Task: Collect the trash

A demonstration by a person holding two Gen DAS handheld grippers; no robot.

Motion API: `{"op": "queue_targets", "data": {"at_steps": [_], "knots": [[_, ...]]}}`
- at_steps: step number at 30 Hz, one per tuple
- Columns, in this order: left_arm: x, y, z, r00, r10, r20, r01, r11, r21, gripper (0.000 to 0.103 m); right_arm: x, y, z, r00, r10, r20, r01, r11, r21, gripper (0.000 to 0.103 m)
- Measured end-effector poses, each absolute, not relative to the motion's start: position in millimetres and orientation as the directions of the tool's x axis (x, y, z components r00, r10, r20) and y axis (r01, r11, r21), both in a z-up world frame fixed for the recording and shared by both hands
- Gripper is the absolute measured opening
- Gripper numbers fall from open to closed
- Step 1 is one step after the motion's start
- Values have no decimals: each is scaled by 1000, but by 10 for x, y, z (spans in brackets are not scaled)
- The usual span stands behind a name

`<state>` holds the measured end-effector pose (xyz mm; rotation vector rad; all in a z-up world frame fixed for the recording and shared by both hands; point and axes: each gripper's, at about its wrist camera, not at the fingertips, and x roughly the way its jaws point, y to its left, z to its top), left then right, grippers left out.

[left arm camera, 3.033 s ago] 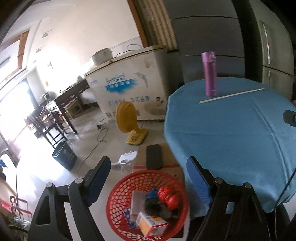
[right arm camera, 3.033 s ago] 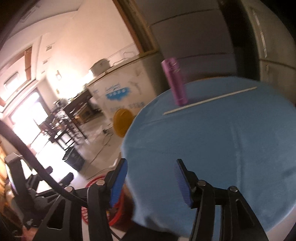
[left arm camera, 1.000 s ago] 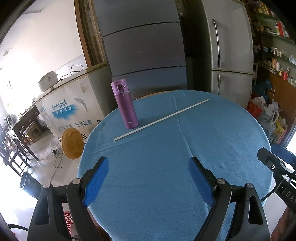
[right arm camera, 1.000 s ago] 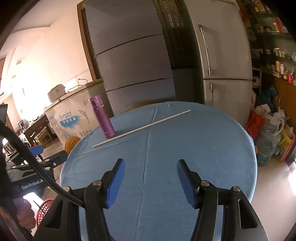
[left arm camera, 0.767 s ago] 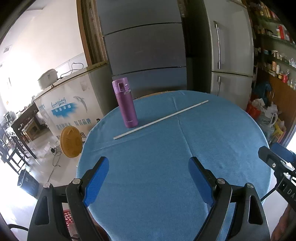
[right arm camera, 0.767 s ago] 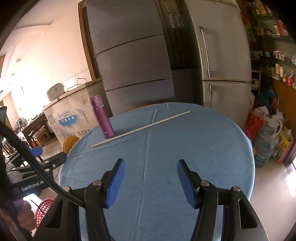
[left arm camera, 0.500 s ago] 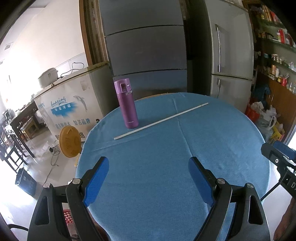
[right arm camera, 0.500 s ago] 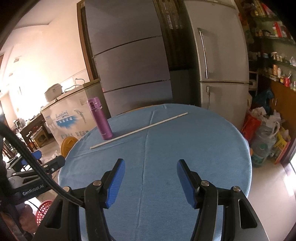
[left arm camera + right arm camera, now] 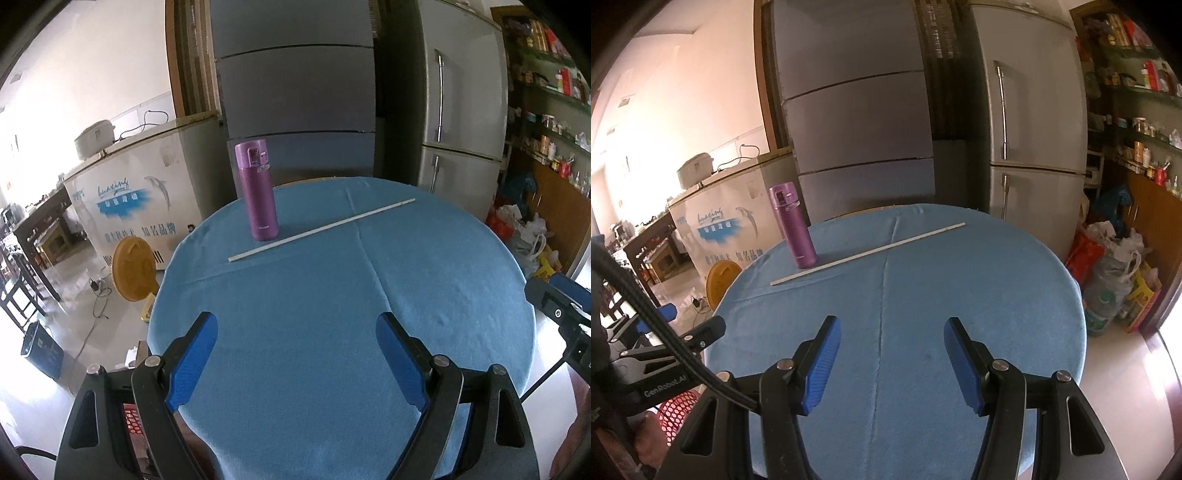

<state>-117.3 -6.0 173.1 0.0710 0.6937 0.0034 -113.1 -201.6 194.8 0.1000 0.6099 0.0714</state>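
L gripper (image 9: 295, 354): jaws wide apart, nothing held
R gripper (image 9: 892, 363): jaws partly apart, nothing held
Counter (image 9: 332, 295): blue cloth; purple flask (image 9: 256, 192) upright, touching white stick (image 9: 321, 229)
Red basket (image 9: 674, 410): on floor, counter's left

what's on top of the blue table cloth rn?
A purple flask stands upright; a long white stick lies beside it. Nothing else shows. The near edge is hidden behind both sets of jaws.

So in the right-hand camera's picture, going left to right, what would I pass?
Red basket → yellow fan → purple flask → white stick → right tongs → silver fridge → plastic bags.
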Motion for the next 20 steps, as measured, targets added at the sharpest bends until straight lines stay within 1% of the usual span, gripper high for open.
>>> {"op": "queue_targets", "data": {"at_steps": [13, 19, 20], "knots": [[-1020, 160, 1559, 751, 50, -659, -20, 998, 53, 88, -943, -1814, 1817, 788, 112, -605, -62, 993, 102, 62], [-822, 127, 1396, 736, 61, -675, -17, 997, 71, 88, -670, -1898, 1577, 760, 104, -642, -37, 993, 116, 62], [-770, 112, 1348, 730, 59, -680, -14, 997, 72, 88, -613, -1927, 1526, 755, 99, -648, -29, 993, 118, 63]]}}
